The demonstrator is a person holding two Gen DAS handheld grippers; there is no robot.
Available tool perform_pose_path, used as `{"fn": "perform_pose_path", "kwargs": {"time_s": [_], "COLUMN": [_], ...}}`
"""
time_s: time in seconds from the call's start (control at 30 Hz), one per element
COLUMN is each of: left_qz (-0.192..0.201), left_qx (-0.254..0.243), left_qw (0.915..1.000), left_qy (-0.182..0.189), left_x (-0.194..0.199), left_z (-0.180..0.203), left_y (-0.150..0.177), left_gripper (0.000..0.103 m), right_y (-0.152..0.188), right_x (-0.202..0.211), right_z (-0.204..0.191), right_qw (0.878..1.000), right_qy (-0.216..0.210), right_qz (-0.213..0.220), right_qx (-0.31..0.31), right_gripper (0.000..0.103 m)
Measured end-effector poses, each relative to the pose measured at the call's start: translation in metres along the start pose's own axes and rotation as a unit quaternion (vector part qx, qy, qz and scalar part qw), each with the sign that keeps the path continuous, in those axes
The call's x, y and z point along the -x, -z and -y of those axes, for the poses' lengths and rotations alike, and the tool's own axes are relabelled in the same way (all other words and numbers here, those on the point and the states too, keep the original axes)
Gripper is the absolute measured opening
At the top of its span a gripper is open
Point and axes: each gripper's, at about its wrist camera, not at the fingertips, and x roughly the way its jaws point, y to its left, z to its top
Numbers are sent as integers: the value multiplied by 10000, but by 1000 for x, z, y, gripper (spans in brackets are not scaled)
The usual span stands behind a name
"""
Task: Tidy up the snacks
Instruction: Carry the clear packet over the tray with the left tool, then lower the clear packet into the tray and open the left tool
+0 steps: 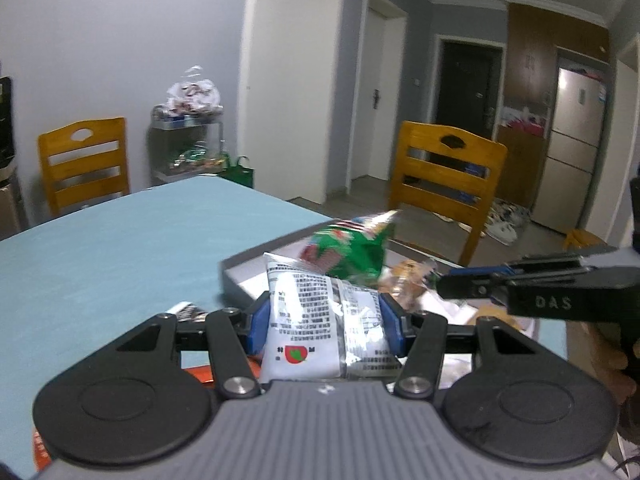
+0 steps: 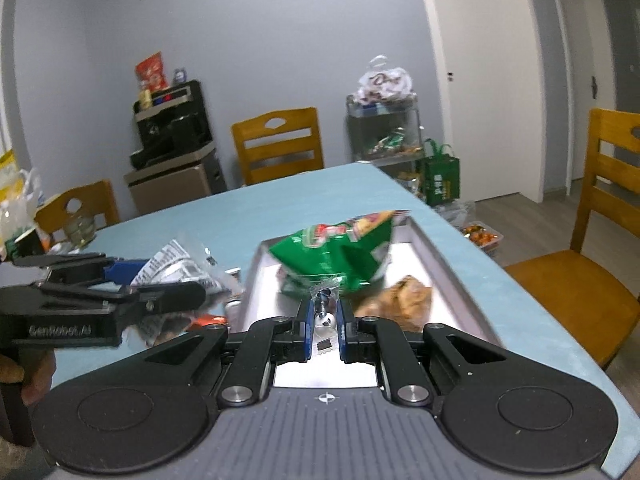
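Observation:
My left gripper is shut on a white and silver snack packet with black print, held above the table left of the tray; it also shows in the right wrist view. My right gripper is shut on the edge of a green snack bag, held over the grey tray. The green bag also shows in the left wrist view. A clear-wrapped brown pastry lies in the tray to the right of the green bag.
The table has a light blue cloth. An orange packet lies under my left gripper. Wooden chairs stand around the table. A shelf cart with bags stands by the far wall.

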Motion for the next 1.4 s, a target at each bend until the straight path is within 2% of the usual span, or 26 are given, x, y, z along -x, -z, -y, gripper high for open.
{"fn": "perform_pose_path", "kwargs": {"time_s": [0.33, 0.47, 0.57, 0.87, 0.97, 1.03, 1.1, 1.13, 1.27, 1.37, 1.4], "left_qz": [-230, -482, -614, -635, -611, -607, -509, -444, -420, -403, -390], "left_qx": [-381, -281, -241, -264, -248, -244, -279, -299, -354, -311, -289], "left_qw": [9977, 9959, 9955, 9960, 9963, 9965, 9972, 9977, 9979, 9982, 9983], "left_qy": [511, 717, 685, 567, 544, 529, 467, 421, 349, 308, 310], "left_x": [-40, -61, -74, -87, -86, -83, -79, -76, -69, -64, -61], "left_z": [50, 61, 62, 58, 57, 57, 57, 56, 53, 47, 46], "left_y": [0, 7, 13, 19, 19, 19, 19, 18, 17, 18, 18], "left_gripper": [53, 53, 53, 56, 63, 74, 91, 92, 94, 94, 94], "right_y": [6, 11, 12, 16, 16, 16, 16, 15, 12, 11, 9], "right_x": [8, 3, -2, -19, -22, -22, -20, -20, -17, -14, -13], "right_z": [43, 49, 46, 46, 44, 43, 41, 41, 36, 32, 31], "right_qw": [9988, 9985, 9988, 9973, 9970, 9971, 9971, 9971, 9975, 9978, 9979], "right_qy": [319, 317, 334, 612, 668, 657, 658, 651, 614, 581, 562], "right_qz": [82, -49, -72, -195, -218, -225, -216, -208, -166, -125, -117], "right_qx": [-364, -438, -364, -360, -336, -324, -323, -326, -307, -301, -305], "right_gripper": [14, 14, 14, 14, 15, 16, 16, 17, 30, 44, 53]}}
